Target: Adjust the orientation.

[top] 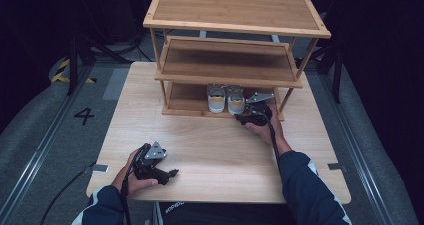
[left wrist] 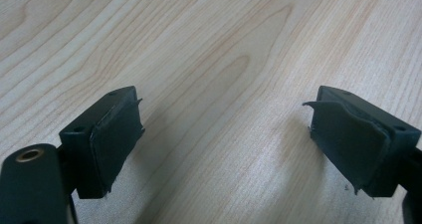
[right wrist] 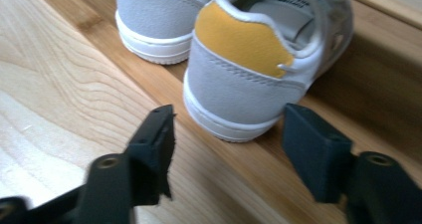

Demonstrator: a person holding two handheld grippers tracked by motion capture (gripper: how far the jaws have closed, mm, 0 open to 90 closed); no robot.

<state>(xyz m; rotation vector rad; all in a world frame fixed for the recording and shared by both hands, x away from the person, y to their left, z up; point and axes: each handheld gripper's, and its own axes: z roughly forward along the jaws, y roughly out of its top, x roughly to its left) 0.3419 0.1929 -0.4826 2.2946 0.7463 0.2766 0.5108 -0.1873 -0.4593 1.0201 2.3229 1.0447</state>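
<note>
On bottom shelf: pair of grey-white sneakers with yellow heel tabs, heels facing out; right sneaker (right wrist: 249, 79), left sneaker (right wrist: 159, 20), on bamboo shoe rack (top: 235, 22).
Right gripper (right wrist: 226, 144): just behind right sneaker heel, jaws partly apart, gripping nothing, not touching.
Left gripper (left wrist: 224, 134): over bare table (left wrist: 209, 50), jaws wide, empty.

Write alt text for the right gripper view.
The right gripper's two black fingers stand apart just behind the heel of a grey, white and yellow shoe, not touching it. A second shoe sits beside it on the wooden shelf.
</note>
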